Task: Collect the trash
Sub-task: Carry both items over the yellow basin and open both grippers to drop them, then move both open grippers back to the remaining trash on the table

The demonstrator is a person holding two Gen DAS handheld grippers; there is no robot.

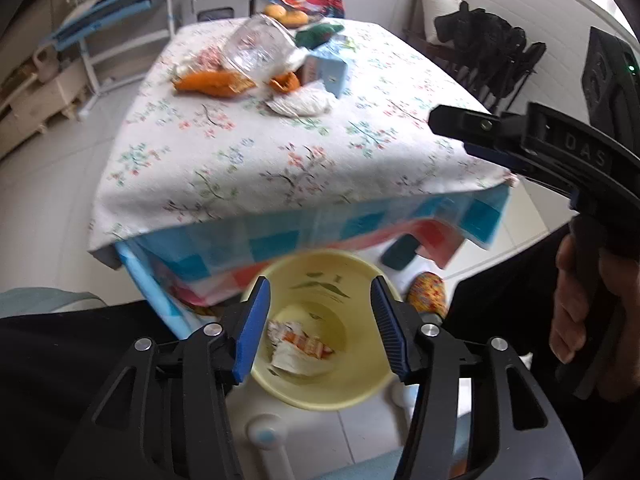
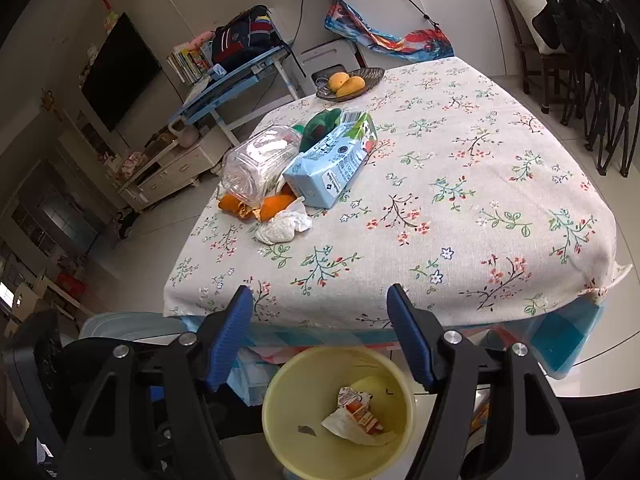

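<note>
I held both claws released and empty over the bin (image 2: pixel 340 412), left claw (image 1: pixel 320 320) and right claw (image 2: pixel 320 332), with wrappers (image 2: pixel 356 416) already inside. Tissue (image 2: pixel 284 226), peels (image 2: pixel 272 205), carton (image 2: pixel 332 168) and jar (image 2: pixel 260 164) lay beyond the bin on the surface (image 2: pixel 460 200). I judged the jar might roll off if I nudged it.

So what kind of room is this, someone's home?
Most likely a home living or dining room: a table under a floral tablecloth, a black flat-screen television on the wall, and a dark woven basket of yellow fruit.

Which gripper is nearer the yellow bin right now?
Left. The left gripper hangs open right over the yellow bin, its mouth between the fingers. The right gripper sits higher and further back, by the table edge.
</note>
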